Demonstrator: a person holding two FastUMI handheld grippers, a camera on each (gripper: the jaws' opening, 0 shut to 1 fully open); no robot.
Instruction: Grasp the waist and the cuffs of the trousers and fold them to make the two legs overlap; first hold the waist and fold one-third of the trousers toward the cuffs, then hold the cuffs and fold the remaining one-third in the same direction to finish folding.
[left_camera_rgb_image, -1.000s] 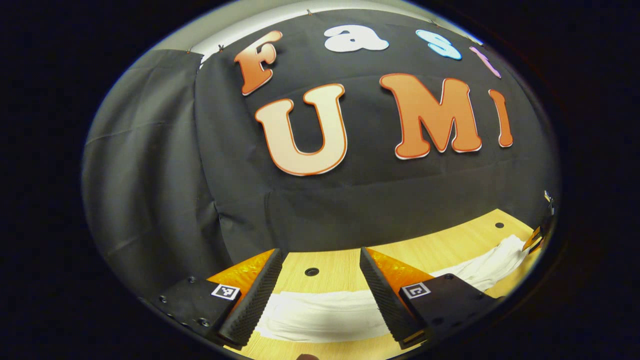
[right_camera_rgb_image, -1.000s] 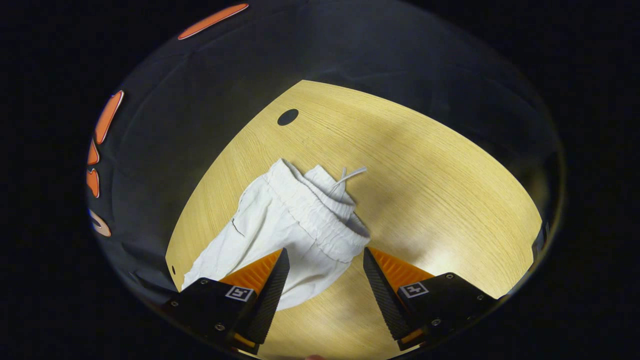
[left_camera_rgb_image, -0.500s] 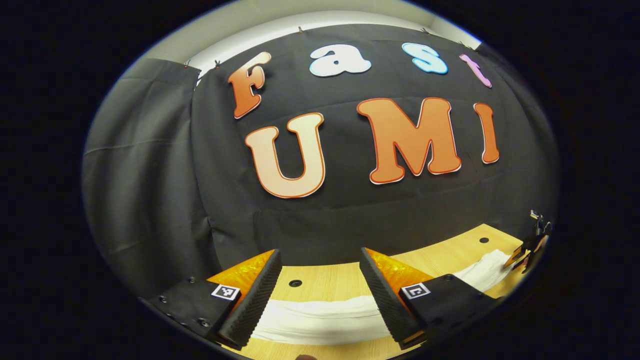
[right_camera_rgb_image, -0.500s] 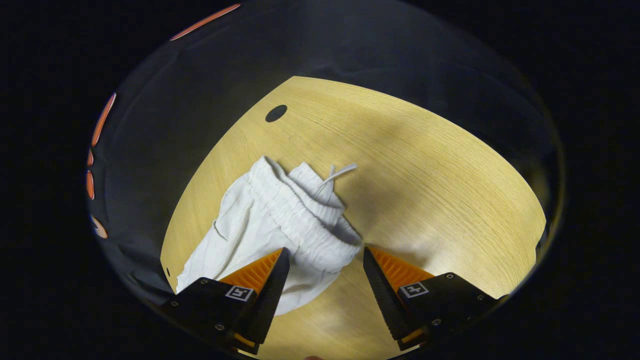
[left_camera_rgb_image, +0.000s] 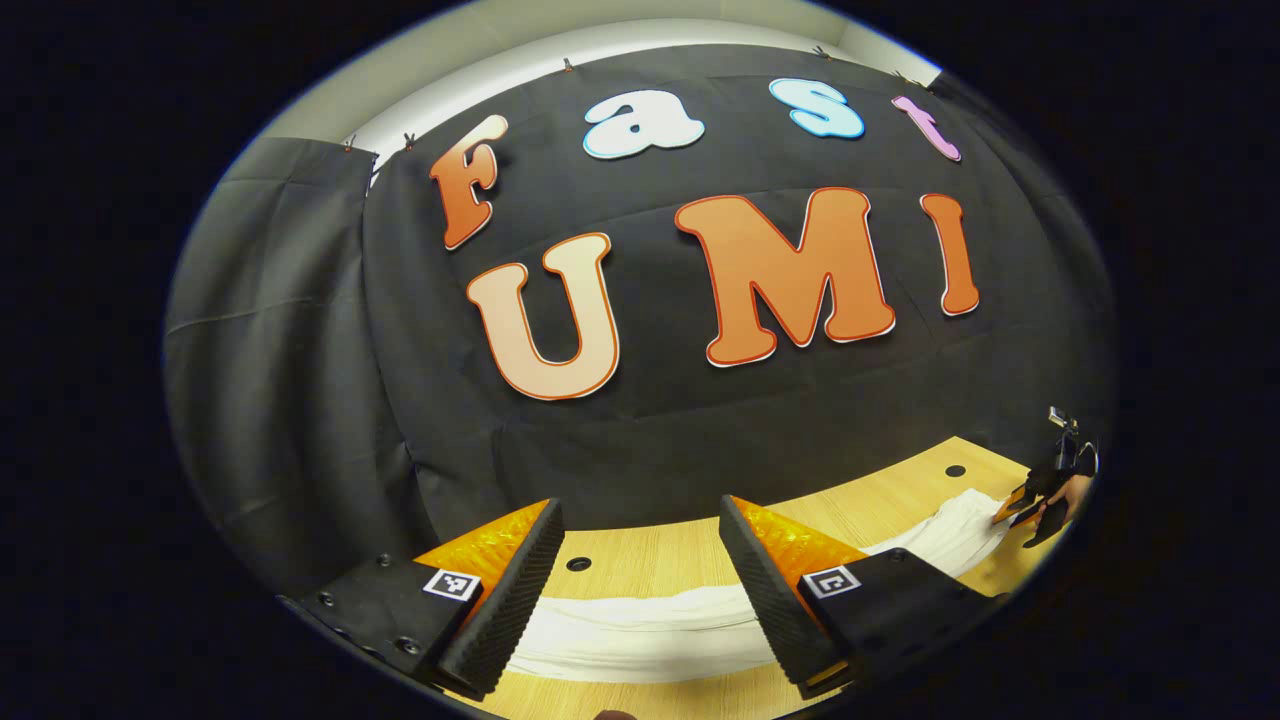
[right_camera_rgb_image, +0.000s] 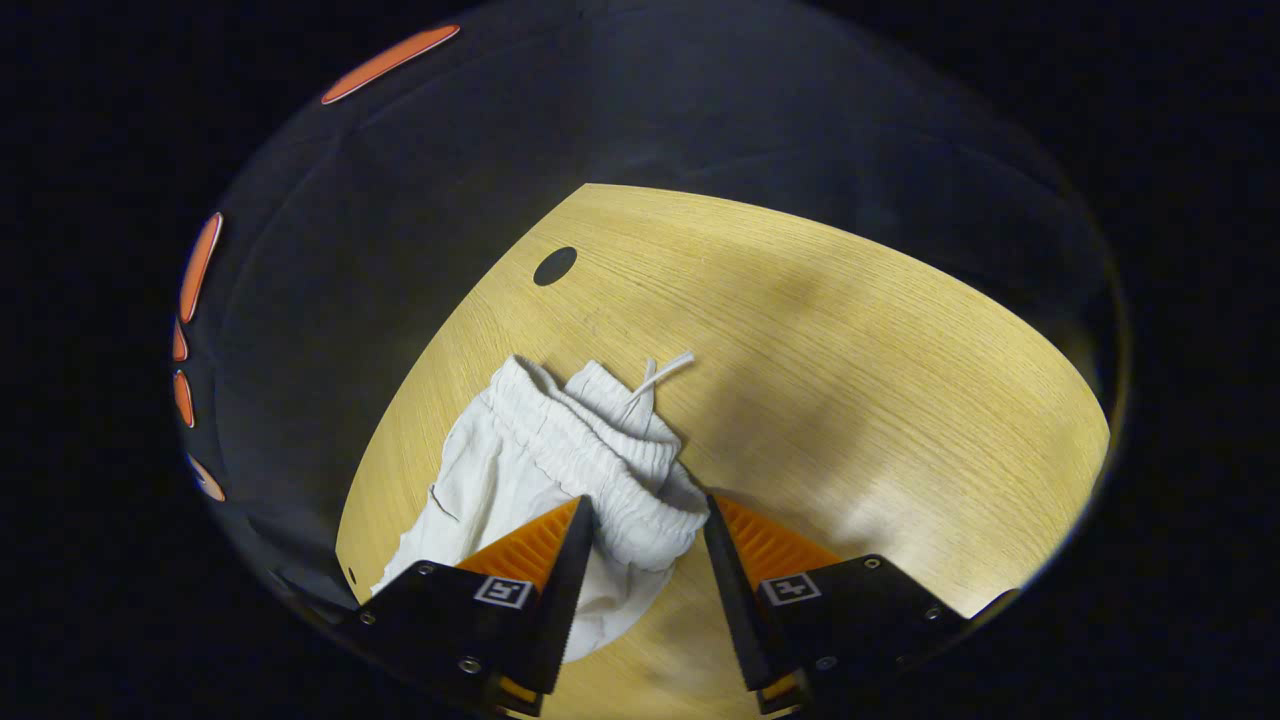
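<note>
In the right gripper view, the white cotton trousers (right_camera_rgb_image: 545, 480) lie crumpled on the light wooden bench (right_camera_rgb_image: 850, 380) at lower centre, their gathered elastic waistband (right_camera_rgb_image: 600, 470) and a white drawstring (right_camera_rgb_image: 660, 372) uppermost. The right tongs (right_camera_rgb_image: 640, 580) straddle the waistband's near end, fingers parted, not yet pressing it. In the left gripper view, the left tongs (left_camera_rgb_image: 635, 590) stand wide open above a flat white trouser leg (left_camera_rgb_image: 640, 635) at lower centre; the right tongs appear small at the far right edge.
</note>
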